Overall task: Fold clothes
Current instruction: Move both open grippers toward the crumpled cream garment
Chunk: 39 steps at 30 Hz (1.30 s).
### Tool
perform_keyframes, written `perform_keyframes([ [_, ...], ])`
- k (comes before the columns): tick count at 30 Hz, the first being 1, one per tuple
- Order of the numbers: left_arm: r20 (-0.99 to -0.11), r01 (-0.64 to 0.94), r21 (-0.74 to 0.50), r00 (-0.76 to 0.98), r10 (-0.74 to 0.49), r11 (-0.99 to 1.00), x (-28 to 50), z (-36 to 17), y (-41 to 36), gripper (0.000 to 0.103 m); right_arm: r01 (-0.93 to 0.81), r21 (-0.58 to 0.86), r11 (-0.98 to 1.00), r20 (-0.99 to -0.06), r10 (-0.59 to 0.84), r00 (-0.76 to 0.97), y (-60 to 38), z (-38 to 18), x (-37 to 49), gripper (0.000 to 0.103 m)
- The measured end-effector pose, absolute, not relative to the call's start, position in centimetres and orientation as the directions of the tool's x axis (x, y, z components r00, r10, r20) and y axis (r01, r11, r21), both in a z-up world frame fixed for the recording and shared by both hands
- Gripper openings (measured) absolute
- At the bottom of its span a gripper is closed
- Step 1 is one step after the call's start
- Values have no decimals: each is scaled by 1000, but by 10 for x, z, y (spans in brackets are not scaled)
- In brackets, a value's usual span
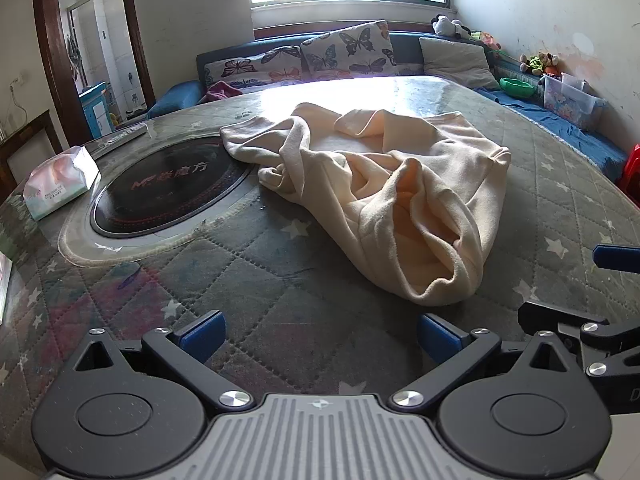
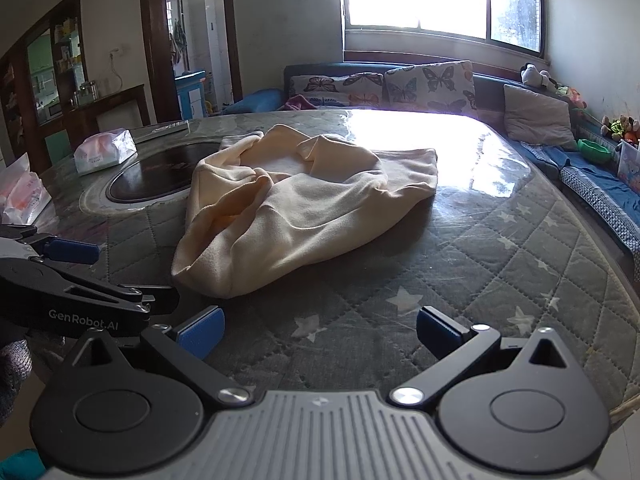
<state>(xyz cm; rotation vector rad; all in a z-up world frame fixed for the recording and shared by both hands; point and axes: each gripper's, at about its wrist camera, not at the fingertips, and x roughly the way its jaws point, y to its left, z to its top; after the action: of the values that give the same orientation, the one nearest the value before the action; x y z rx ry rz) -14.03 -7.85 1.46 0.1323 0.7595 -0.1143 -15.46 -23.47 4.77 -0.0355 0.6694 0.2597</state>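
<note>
Table with a quilted, star-patterned cover under clear plastic fills both views. Crumpled in the middle of it lies the cream garment, unfolded, one edge draped over the rim of the round black cooktop set into the table. A tissue pack sits beside the cooktop. Left gripper and right gripper hover near the garment's close end, jaws spread wide, holding nothing.
</note>
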Motion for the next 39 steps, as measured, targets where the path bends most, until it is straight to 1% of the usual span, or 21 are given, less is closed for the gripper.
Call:
perform_keyframes([
  [22, -702, 155, 70, 710, -62, 986, -139, 11, -77, 103, -264, 44, 963, -627, 233, 744, -230, 46, -155, 103],
  [39, -713, 152, 48, 697, -73, 987, -124, 19, -74, 103, -281, 51, 958, -635, 248, 732, -225, 53, -139, 103],
])
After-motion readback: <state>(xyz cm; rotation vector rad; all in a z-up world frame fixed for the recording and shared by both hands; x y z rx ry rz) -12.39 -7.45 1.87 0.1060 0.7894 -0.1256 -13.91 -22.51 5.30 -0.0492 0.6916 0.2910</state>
